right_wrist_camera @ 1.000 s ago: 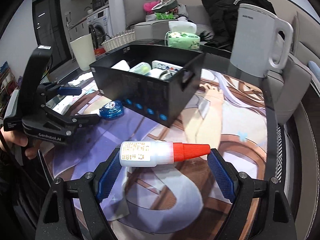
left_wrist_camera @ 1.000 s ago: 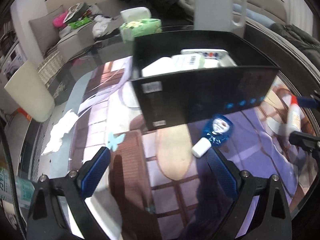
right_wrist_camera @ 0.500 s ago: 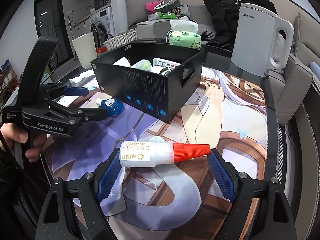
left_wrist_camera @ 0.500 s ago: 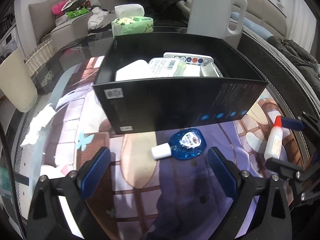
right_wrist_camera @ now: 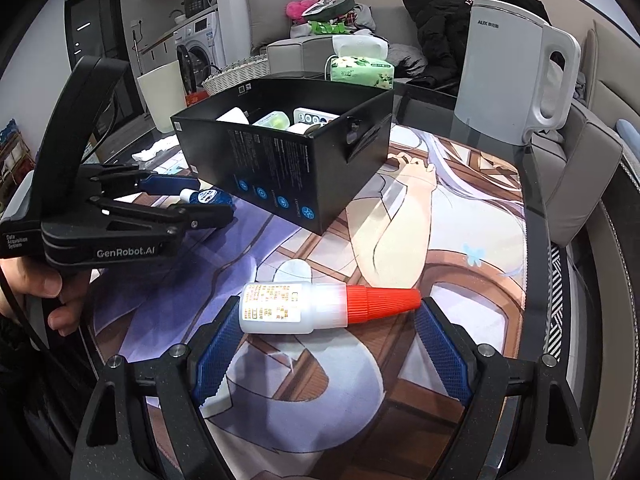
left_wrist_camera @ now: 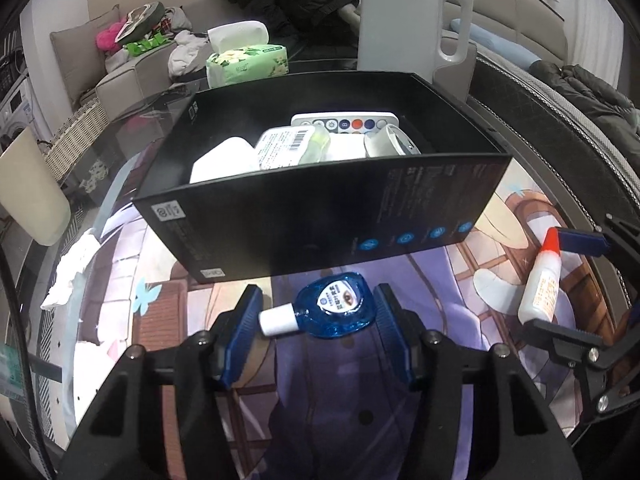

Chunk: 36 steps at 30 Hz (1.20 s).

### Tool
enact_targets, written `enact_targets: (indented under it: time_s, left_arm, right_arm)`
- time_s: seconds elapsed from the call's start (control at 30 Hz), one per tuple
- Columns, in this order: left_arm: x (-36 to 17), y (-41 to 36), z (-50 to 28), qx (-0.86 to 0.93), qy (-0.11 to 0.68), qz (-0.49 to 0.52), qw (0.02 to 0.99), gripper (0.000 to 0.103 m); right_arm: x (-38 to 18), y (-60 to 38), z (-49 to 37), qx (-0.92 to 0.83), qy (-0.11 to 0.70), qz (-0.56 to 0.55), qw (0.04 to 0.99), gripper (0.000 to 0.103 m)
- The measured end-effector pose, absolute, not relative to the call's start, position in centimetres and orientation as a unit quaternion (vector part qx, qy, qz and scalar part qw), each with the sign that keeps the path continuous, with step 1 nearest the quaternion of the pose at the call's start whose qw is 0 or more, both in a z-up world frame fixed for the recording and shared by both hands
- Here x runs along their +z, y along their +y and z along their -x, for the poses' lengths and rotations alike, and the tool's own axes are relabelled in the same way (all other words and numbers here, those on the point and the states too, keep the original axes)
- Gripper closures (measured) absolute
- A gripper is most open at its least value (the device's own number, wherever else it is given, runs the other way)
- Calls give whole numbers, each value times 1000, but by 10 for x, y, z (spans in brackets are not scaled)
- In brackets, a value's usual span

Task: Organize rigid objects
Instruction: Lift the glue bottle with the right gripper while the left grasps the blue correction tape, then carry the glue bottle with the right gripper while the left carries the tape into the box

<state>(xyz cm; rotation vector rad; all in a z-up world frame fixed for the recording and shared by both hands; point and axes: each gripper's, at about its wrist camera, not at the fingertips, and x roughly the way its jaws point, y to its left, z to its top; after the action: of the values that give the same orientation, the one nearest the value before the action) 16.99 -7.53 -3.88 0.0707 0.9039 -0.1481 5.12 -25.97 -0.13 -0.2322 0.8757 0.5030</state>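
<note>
Our left gripper (left_wrist_camera: 316, 316) has just been closing on the blue bottle (left_wrist_camera: 336, 306); its 2 pads sit right at the cap and the far side, and we cannot tell if they squeeze yet. We should pinch gently, then lift straight up over the black box (left_wrist_camera: 320, 216) at 12 o'clock. The bottle lies flat on the mat (left_wrist_camera: 160, 320), long way across, white cap to 9 o'clock. Our right gripper (right_wrist_camera: 328, 320) clamps the glue bottle (right_wrist_camera: 320, 306), red tip to 3 o'clock.

"AUX" on white kettle (right_wrist_camera: 508, 76), "GenRobot.AI" and "Data Acquisition System" on left claw (right_wrist_camera: 208, 204)
</note>
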Motion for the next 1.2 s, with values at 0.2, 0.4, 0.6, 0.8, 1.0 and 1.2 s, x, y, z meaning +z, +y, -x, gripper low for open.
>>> enact_targets:
  time_s: [0.2, 0.4, 0.6, 0.8, 1.0, 1.2]
  left_arm:
    - [-36, -74, -162, -84, 428, -35, 899, 46]
    - [-20, -67, -147, -109, 396, -34, 911, 46]
    - [-4, -55, -134, -125, 367, -24, 921, 46]
    - [17, -44, -130, -131, 344, -24, 929, 46]
    - [37, -39, -136, -133, 323, -32, 936, 46]
    - [57, -31, -148, -133, 303, -33, 943, 46]
  right_arm:
    - [0, -255, -51, 242, 415, 112, 870, 17]
    - [8, -250, -50, 243, 400, 110, 877, 17]
    - [22, -244, -52, 243, 375, 105, 889, 17]
    - [42, -237, -55, 243, 346, 94, 901, 17]
    - [65, -228, -66, 230, 328, 96, 911, 17]
    - [81, -220, -82, 223, 320, 94, 916, 17]
